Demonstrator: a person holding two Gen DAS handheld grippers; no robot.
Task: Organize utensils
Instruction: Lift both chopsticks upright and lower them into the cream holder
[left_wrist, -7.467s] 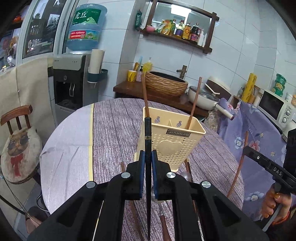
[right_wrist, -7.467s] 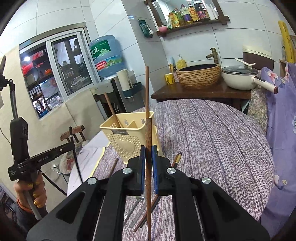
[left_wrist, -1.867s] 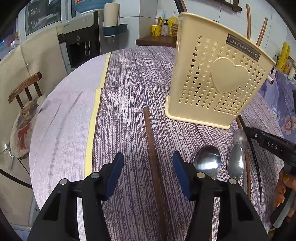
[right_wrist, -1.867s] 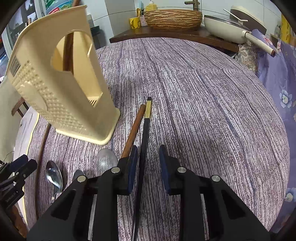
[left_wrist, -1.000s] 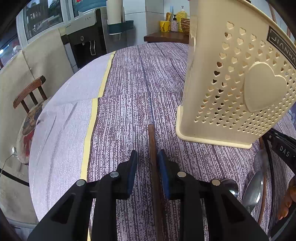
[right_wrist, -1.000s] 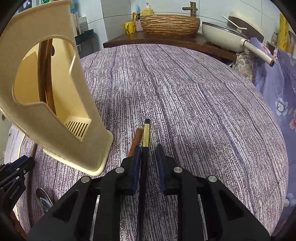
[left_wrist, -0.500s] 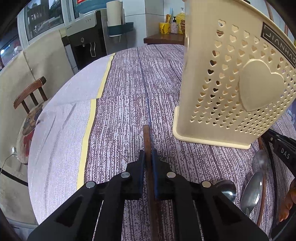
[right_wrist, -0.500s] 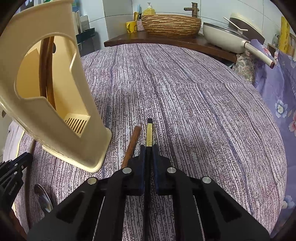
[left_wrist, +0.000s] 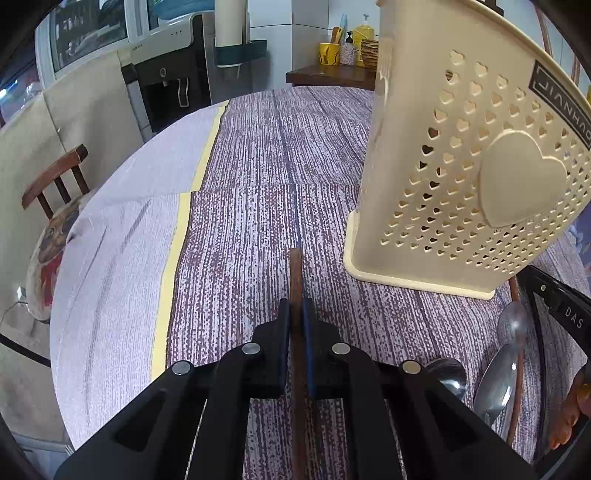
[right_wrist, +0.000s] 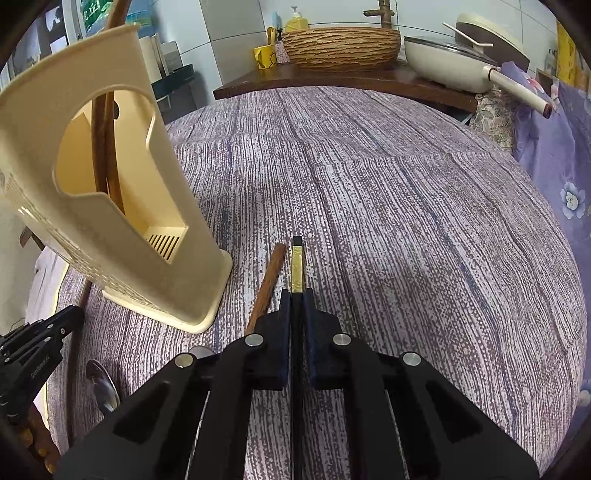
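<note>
Left gripper clamps brown chopstick lengthwise.

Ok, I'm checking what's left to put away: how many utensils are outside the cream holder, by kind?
Brown wooden chopsticks: 2
Black chopstick with a gold band: 1
Shiny metal spoons: 3
Total: 6

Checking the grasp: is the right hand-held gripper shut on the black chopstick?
Yes: the right hand-held gripper pinches the black chopstick.
</note>
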